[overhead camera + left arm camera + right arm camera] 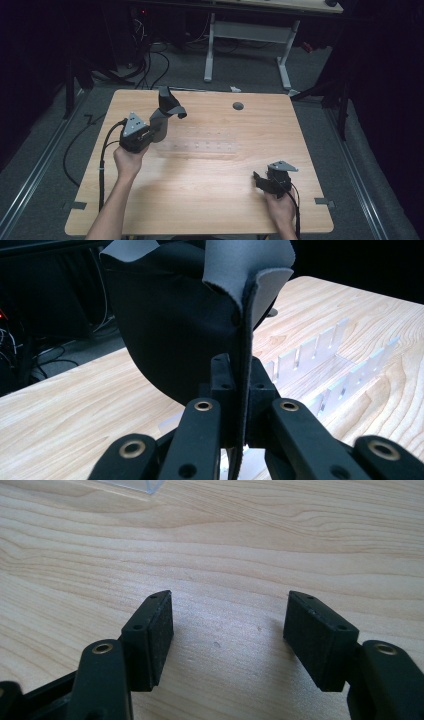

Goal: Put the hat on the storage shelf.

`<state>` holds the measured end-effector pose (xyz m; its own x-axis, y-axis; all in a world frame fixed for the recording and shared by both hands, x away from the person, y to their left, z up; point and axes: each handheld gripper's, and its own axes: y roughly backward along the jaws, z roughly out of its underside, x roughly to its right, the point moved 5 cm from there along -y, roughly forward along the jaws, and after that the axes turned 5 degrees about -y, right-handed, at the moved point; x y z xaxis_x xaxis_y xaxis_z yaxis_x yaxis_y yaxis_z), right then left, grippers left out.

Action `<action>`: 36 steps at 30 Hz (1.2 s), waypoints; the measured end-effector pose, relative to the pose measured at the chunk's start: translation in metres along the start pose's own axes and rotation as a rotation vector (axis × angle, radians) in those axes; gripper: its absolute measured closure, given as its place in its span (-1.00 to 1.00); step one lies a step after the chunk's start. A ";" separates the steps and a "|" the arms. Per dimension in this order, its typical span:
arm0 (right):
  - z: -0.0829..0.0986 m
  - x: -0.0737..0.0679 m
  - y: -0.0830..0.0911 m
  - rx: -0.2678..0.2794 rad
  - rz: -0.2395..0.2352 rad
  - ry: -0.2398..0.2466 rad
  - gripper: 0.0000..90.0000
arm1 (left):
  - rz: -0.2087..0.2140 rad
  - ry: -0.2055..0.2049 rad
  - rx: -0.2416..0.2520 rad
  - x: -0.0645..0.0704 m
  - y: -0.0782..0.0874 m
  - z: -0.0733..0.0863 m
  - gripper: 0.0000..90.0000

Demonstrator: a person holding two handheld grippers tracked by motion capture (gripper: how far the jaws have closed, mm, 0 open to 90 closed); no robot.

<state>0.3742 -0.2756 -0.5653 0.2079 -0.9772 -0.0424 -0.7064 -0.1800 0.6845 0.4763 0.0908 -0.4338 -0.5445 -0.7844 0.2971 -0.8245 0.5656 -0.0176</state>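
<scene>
High view showed the left gripper (159,120) raised above the left half of the table (210,200), its jaws pressed together on a dark cloth (169,104) that stood up from them and curled over at the top toward the right. The cloth was held clear of the tabletop, above the left end of a clear plastic rack (202,146) lying near the middle of the table. Left gripper view gave the grip up close: the cloth (170,325), black on one face and grey on the other, was folded so that a thin edge ran down between the two pads, which were closed tight on it; beyond it the rack (320,360) showed as two rows of clear slotted walls on the wood. The right gripper (267,182) lay low at the table's near right corner, well apart from the cloth and the rack, with the hand (281,207) behind it. Right gripper view showed its jaws spread wide with nothing between them, just bare wood, and a clear corner of the rack (132,485) at the top edge. A small round grommet (238,106) sat in the table's far side.
</scene>
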 end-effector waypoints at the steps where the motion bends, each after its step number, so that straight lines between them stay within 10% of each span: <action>1: 0.000 0.000 0.000 0.000 0.000 0.000 -0.18 | -0.005 0.003 -0.002 -0.001 0.000 0.001 0.92; 36: 0.000 0.000 0.000 -0.001 0.000 -0.001 -0.18 | -0.057 0.088 -0.067 -0.016 0.005 0.027 0.89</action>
<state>0.3739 -0.2753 -0.5653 0.2072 -0.9774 -0.0426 -0.7057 -0.1795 0.6854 0.4769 0.0988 -0.4646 -0.4791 -0.7920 0.3783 -0.8399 0.5389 0.0644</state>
